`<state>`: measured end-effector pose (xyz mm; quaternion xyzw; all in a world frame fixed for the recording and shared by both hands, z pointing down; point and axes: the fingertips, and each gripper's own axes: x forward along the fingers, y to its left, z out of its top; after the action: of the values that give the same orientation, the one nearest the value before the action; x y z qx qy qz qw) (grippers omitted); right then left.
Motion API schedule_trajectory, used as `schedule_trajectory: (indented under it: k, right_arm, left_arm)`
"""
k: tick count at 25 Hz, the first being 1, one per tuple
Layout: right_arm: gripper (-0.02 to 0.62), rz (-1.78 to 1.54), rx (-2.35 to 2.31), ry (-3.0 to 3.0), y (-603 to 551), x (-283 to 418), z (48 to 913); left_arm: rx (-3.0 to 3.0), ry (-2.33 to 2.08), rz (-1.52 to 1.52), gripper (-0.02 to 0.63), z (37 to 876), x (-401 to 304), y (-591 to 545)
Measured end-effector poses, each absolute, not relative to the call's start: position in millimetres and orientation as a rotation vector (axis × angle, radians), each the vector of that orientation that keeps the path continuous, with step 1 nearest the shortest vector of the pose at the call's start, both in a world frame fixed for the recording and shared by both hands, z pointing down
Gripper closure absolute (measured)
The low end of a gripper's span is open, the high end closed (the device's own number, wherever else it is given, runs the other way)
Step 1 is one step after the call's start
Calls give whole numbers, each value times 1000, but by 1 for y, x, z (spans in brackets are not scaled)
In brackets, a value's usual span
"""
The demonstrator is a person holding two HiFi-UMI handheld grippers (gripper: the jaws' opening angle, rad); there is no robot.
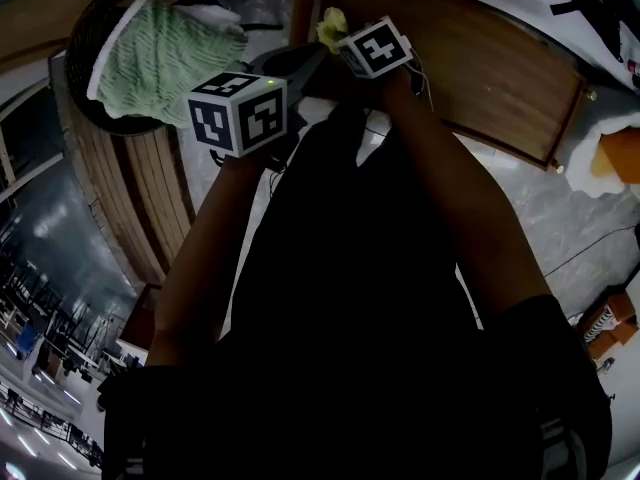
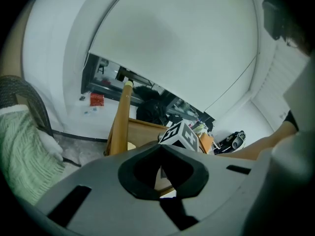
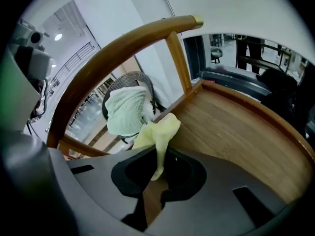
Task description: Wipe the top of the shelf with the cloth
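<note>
A yellow cloth (image 3: 158, 132) hangs pinched between the jaws of my right gripper (image 3: 160, 150), which is shut on it. In the head view the yellow cloth (image 1: 331, 26) shows just beyond the right gripper (image 1: 345, 46), over the near left corner of the shelf's wooden top (image 1: 480, 58). That same wooden top (image 3: 236, 127) spreads ahead and to the right in the right gripper view, with a raised rim. My left gripper (image 1: 295, 65) hovers close beside the right one. Its jaws meet with nothing between them, so the left gripper (image 2: 160, 149) is shut and empty.
A dark wire basket (image 1: 95, 28) holding a green knitted cloth (image 1: 165, 53) stands left of the shelf. A curved wooden rail (image 3: 123, 43) with an upright post (image 3: 178, 58) rises over the shelf's edge. An orange and white object (image 1: 615, 153) lies on the floor at right.
</note>
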<state>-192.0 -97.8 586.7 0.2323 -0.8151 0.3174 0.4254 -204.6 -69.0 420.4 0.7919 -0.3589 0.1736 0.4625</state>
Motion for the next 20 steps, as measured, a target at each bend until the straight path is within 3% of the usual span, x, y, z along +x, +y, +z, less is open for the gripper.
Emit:
schedule_trajectory:
  k: [20]
  right_arm:
    - [551,874,739,-1943,-73,-8,583]
  left_arm:
    - [1926,-773,509,595,433,-57,-46]
